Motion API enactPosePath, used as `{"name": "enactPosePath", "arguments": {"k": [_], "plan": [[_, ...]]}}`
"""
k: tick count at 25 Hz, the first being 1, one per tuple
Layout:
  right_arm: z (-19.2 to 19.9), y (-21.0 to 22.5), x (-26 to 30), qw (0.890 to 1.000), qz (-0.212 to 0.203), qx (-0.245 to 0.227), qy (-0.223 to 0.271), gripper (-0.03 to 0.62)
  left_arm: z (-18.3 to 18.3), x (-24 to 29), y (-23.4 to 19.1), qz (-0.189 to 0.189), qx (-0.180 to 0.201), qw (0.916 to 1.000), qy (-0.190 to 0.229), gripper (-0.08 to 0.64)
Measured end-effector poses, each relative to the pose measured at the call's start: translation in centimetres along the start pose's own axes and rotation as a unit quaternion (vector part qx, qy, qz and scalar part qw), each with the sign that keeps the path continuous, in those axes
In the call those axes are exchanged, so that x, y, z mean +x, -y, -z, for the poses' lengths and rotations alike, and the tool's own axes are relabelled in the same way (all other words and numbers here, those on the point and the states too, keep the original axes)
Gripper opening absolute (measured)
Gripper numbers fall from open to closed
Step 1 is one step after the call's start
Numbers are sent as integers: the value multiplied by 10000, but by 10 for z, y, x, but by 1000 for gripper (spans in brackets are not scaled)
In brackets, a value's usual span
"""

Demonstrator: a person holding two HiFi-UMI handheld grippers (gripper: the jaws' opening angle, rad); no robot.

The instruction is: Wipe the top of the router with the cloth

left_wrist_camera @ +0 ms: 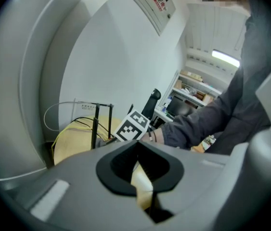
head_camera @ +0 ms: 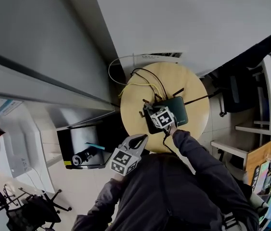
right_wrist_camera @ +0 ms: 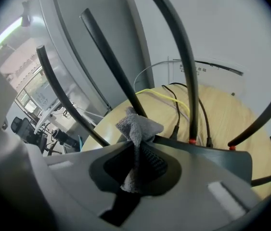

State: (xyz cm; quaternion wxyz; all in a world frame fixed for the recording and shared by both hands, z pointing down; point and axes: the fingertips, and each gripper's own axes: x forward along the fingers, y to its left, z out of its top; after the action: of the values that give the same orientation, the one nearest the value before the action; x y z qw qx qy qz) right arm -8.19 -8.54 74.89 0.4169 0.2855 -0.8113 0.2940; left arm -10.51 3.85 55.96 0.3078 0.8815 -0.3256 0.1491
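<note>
Jaws of right gripper (right_wrist_camera: 136, 150) are seen clamped on grey cloth (right_wrist_camera: 136, 126), held at near edge of dark router (head_camera: 178, 110) on round table (head_camera: 137, 93). Right arm is extended forward. Left gripper (head_camera: 136, 142) jaws are pressed together, empty, and it is held near body at table's edge.

Rough, fuzzy grey terry cloth (right_wrist_camera: 136, 127); dark rectangular plastic router (head_camera: 179, 109), matt; round pale wood counter (head_camera: 199, 96), smooth, faint grain, low sheen.
</note>
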Motion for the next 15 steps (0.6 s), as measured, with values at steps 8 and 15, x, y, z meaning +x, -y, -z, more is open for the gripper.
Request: {"name": "enactPosePath", "arguments": {"k": [8, 15], "plan": [[19, 60, -25, 9993, 360, 89, 14, 29, -4, 15, 15, 27, -29, 10000, 46, 0], [43, 135, -59, 9942, 998, 394, -13, 29, 0, 19, 27, -36, -94, 9999, 65, 0]]}}
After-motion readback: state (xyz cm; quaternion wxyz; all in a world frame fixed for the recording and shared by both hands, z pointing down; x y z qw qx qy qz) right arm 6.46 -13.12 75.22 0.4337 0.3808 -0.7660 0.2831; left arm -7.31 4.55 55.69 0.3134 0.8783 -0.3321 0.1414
